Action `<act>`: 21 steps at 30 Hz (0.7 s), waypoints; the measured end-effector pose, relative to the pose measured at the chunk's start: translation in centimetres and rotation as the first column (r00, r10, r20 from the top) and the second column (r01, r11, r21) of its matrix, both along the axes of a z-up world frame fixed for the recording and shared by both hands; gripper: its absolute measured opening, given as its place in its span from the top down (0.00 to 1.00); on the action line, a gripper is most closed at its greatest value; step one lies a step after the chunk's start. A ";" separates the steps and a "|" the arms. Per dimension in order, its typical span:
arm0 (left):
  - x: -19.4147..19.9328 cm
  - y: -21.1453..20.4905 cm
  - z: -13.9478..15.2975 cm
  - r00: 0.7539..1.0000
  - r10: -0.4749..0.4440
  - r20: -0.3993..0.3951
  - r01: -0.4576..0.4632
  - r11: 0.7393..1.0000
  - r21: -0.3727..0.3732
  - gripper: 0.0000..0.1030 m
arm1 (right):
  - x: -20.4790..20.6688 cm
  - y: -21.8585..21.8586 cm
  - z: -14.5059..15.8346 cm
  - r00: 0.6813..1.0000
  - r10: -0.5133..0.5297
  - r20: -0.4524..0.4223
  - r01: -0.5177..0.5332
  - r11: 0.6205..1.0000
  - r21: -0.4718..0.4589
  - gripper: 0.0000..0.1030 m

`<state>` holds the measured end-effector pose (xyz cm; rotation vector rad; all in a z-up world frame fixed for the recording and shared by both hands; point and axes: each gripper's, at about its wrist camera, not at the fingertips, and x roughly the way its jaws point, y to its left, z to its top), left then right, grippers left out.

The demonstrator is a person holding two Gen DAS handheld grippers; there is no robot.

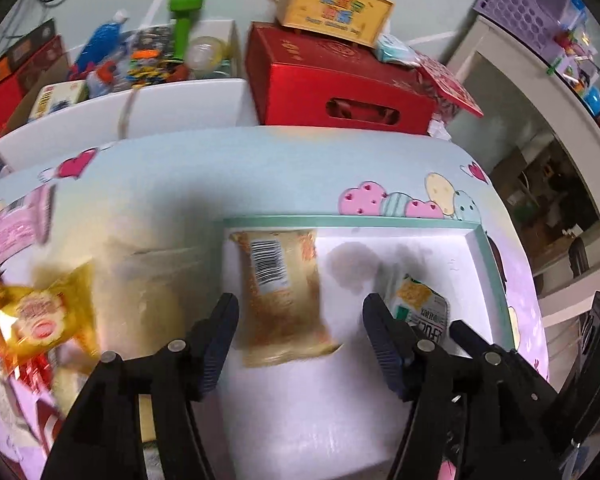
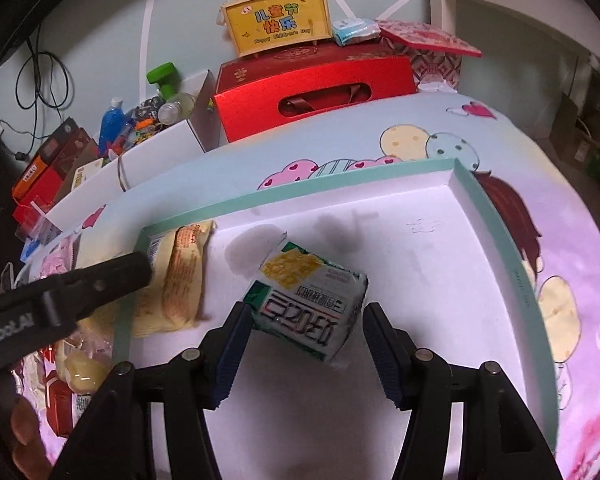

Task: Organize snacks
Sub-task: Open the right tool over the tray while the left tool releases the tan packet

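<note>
Lying left of tray: gold snack (image 1: 36,316) on the patterned table (image 1: 284,168), blurred, with a pink packet (image 1: 18,226) beyond it.
Tray: white tray (image 2: 440,240) with a teal rim, flat on the table; two snacks inside it.
Left tongs: left tongs (image 1: 300,312) released, jaws spread wide over the tray's left part; nothing held.
Tan packet: tan packet (image 1: 282,292) with a barcode, flat in the tray's left end against the rim, between and just past the left jaws, not pinched.
Right tongs: right tongs (image 2: 306,322) released, jaws apart over the tray's middle.
Green packet: green packet (image 2: 312,298) in the tray's middle, tilted, between the right jaws; one corner looks to touch the left pad (image 2: 232,344), the other pad stands clear of it.
Beyond tray: white bin (image 2: 160,152) of bottles, then red box (image 2: 312,92) with a yellow box (image 2: 278,20) on top.
</note>
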<state>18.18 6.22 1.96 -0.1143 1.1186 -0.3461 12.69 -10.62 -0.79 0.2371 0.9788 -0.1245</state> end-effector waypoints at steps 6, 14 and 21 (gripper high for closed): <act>-2.5 4.5 1.5 0.992 0.118 0.041 -0.121 0.991 0.064 0.21 | -0.6 1.8 1.0 0.999 0.052 -0.015 -0.053 0.996 -0.070 0.31; -6.9 13.9 1.3 0.941 0.331 0.071 -0.338 0.930 0.144 0.20 | -2.1 5.6 2.4 0.990 0.140 -0.004 -0.140 0.987 -0.080 0.31; -10.5 20.3 0.4 0.883 0.464 0.070 -0.469 0.870 0.154 0.13 | -4.1 11.3 3.8 0.957 0.286 0.048 -0.284 0.958 -0.043 0.26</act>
